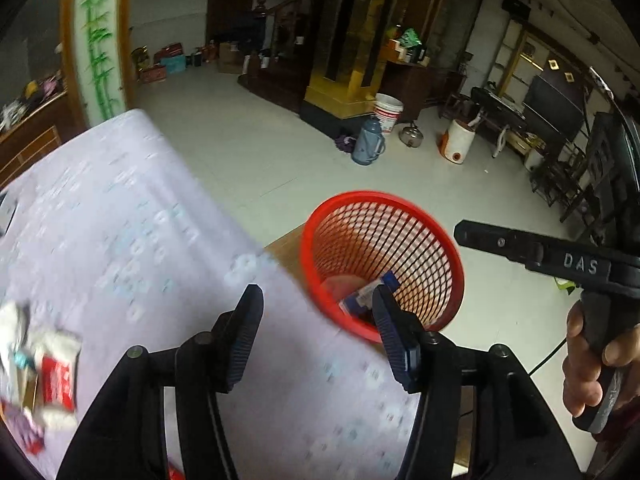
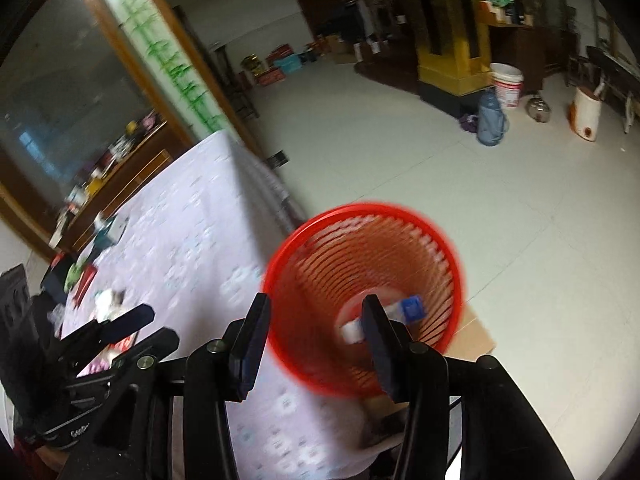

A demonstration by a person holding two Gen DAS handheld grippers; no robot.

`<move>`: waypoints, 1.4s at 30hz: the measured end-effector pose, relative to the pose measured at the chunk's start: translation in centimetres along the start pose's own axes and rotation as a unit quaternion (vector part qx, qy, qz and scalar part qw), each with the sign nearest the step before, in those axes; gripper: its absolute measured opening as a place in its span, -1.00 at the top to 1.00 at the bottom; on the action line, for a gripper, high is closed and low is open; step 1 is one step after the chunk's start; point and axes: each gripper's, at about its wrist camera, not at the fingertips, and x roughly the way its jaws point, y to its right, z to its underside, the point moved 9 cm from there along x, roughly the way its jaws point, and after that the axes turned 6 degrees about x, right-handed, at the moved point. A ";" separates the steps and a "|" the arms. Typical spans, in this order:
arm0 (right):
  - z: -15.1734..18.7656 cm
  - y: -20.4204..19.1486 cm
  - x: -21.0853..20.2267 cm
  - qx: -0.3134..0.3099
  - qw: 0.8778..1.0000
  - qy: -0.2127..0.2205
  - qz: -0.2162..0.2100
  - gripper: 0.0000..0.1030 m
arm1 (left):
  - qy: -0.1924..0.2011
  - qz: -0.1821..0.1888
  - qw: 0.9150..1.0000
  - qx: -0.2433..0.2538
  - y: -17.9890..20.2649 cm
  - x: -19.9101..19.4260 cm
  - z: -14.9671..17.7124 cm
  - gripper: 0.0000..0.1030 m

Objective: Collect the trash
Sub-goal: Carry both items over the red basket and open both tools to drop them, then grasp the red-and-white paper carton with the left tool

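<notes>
Beside the table [image 2: 180, 240], both tongs [image 1: 316, 320] [image 2: 316, 328] gape empty over the upright red basket [image 2: 456, 264].

Pale tiled floor [image 1: 248, 152], a yellow cabinet [image 1: 340, 92], dark wooden stairs [image 1: 280, 40], and a white bucket [image 1: 387, 113] beside a blue thermos [image 1: 367, 142].

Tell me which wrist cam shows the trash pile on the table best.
Left wrist: the wrappers lie close at its lower-left edge, red and white packs distinguishable though blurred. Right wrist shows the pile smaller, blurred, and partly hidden behind the left gripper.
</notes>
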 end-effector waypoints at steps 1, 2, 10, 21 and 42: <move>0.9 -1.0 0.2 -0.002 1.000 -0.008 -0.008 0.01 | 0.000 -0.003 1.000 -0.007 -0.7 -0.8 0.9 -0.08; 1.8 -2.1 0.5 -0.006 1.000 -0.016 -0.016 0.01 | 0.000 -0.005 1.000 -0.012 -1.3 -1.3 1.5 -0.08; 7.9 -9.5 2.5 -0.056 0.995 -0.065 -0.050 0.01 | 0.001 -0.041 0.997 -0.061 -7.0 -7.1 8.1 -0.17; 12.2 -14.2 3.1 -0.089 0.990 -0.095 -0.060 -0.07 | -0.076 -0.061 0.993 -0.063 -14.3 -8.5 18.2 -0.27; 13.8 -15.1 3.0 -0.092 0.988 -0.111 -0.059 -0.08 | -0.047 -0.057 0.997 -0.036 -12.3 -5.8 18.3 0.34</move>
